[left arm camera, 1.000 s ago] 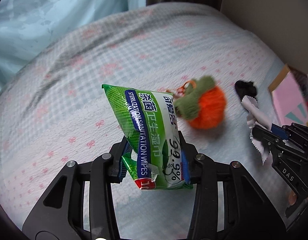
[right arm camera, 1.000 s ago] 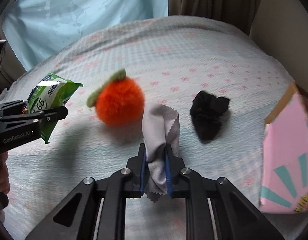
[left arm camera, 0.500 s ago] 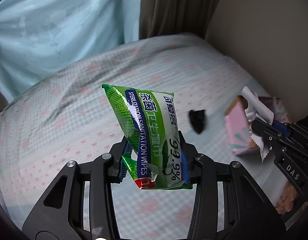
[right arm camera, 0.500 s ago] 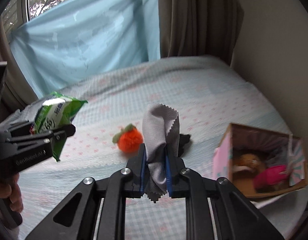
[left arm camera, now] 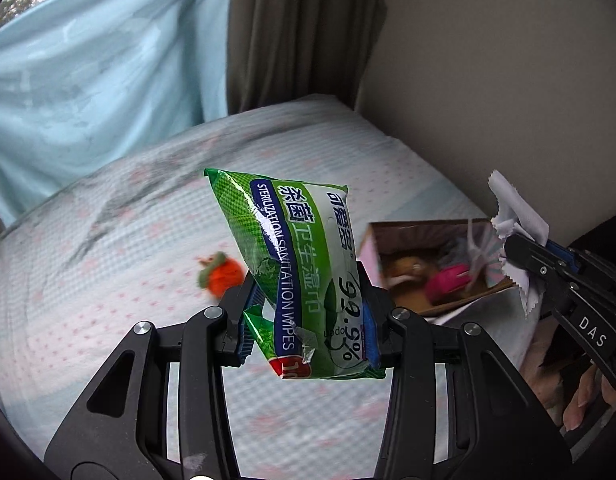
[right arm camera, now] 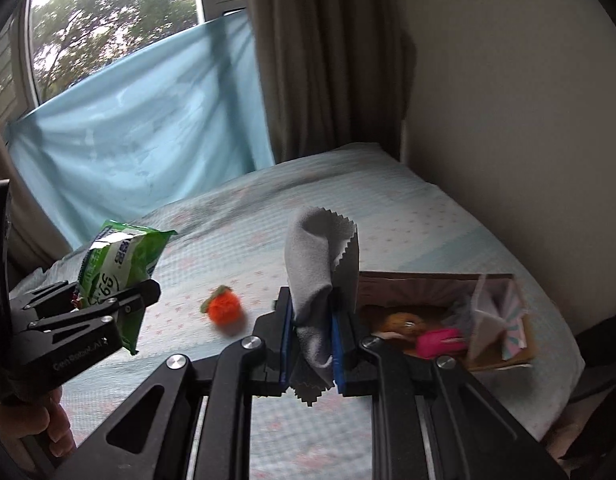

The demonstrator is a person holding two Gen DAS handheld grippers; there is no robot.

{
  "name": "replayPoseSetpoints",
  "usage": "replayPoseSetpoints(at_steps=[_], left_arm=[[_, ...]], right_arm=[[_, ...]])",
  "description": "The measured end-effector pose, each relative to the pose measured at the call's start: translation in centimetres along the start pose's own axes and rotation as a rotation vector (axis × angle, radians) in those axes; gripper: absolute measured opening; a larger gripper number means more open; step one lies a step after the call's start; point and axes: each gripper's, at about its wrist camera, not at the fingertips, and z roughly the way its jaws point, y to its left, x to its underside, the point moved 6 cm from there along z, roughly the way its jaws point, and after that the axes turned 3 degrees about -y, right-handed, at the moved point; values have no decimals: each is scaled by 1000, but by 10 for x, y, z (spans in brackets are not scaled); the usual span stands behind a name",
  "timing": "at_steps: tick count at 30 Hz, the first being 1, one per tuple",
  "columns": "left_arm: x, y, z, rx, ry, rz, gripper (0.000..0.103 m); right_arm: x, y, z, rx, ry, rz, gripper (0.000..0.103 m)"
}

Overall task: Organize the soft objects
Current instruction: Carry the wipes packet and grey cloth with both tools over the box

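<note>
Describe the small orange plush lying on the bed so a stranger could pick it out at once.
Start at the bed with the pale checked cover dotted with pink, which fills the middle of the room. To the left of the open pink-sided cardboard box, alone on bare cover, lies the round fluffy orange plush fruit. Its green leafy top and bright orange fuzz set it apart; nothing else lies loose nearby.

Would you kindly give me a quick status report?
Left tool shut on wipes pack. Right tool shut on grey cloth. Box ahead, unobstructed.
</note>
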Motion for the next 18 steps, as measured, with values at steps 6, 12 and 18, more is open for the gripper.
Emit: replayPoseSetpoints(at_steps=[6,12,18], left_arm=[[-14,-62,18,10,22,-24,38],[-18,-120,57,18,65,-32,38],[-13,-166,110,15,126,-18,38]], right_arm=[[-5,-69,-9,12,38,22,15],[-15,-137,2,17,82,18,15],[-19,-191,33,13,131,22,15]])
